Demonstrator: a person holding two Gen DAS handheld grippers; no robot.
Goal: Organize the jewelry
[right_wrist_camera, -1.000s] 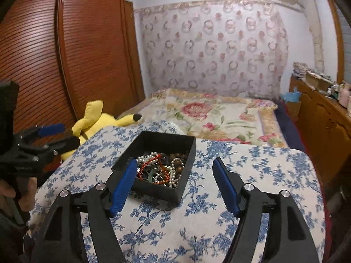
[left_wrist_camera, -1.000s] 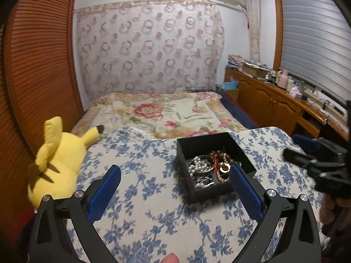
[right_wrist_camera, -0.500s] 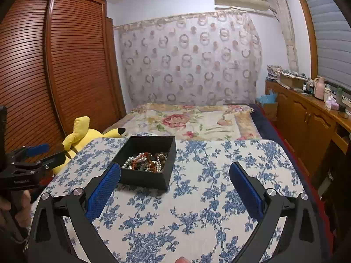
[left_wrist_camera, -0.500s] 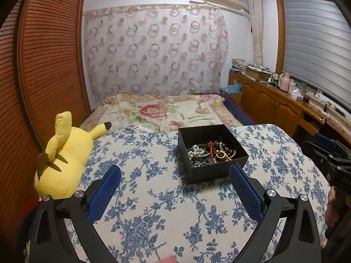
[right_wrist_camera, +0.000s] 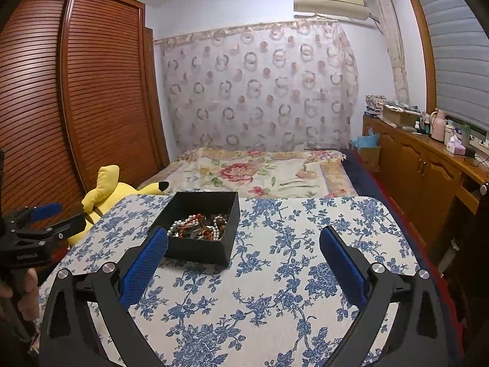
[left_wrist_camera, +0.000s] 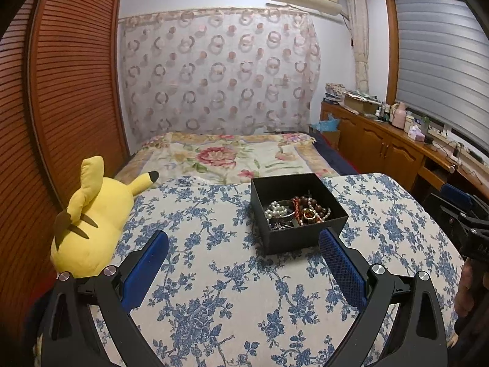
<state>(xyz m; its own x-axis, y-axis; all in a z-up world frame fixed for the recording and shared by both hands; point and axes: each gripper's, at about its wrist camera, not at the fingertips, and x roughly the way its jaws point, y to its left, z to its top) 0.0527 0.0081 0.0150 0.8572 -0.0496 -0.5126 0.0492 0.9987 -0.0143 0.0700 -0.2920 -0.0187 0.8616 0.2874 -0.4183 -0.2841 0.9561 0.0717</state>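
Both your grippers stand spread wide, nothing between the blue pads: left gripper (left_wrist_camera: pixel 243 243) and right gripper (right_wrist_camera: pixel 243 238) hover over the floral tablecloth (left_wrist_camera: pixel 214 290). Your black box (left_wrist_camera: pixel 298 211) sits on the cloth just ahead of the fingers, holding tangled jewelry (left_wrist_camera: pixel 295 212) of pearls, brown beads, red cord. Yellow plush toy (left_wrist_camera: pixel 91 214) lies beside the table's left edge

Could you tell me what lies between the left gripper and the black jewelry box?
Only bare blue-flowered tablecloth: the left wrist view shows nothing between the left gripper and the black jewelry box.
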